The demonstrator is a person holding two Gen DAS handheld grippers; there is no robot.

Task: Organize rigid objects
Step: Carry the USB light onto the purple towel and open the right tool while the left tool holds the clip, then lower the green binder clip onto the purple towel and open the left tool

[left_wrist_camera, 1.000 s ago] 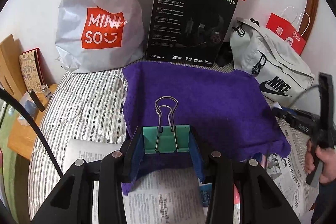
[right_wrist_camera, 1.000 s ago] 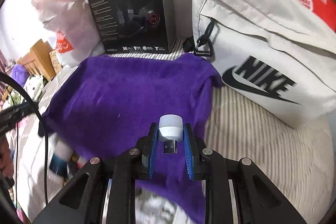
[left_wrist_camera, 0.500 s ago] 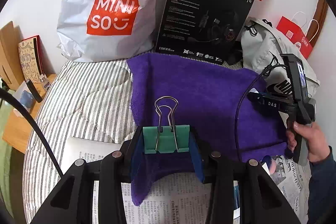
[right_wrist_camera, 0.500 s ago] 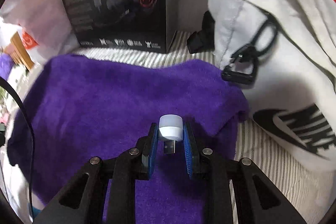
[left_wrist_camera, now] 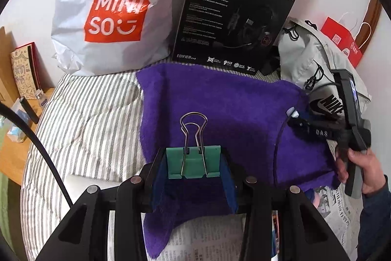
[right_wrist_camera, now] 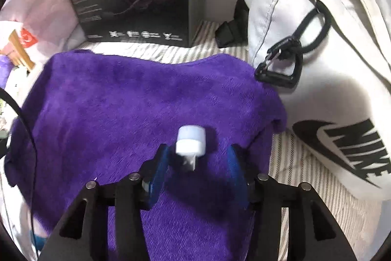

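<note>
Two grippers over purple towel (left_wrist_camera: 220, 102), left gripper (left_wrist_camera: 194, 164) clamping green binder clip (left_wrist_camera: 193, 163), right gripper (right_wrist_camera: 199, 159) fingers apart around USB light (right_wrist_camera: 190, 142).

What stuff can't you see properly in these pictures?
- Small white USB light, right wrist view: motion blur hides whether it rests on the purple fleece towel.
- Grey striped bedsheet, left wrist view: towel covers its middle.
- Newspaper: print too small.
- Green binder clip: pads hide its sides.
</note>
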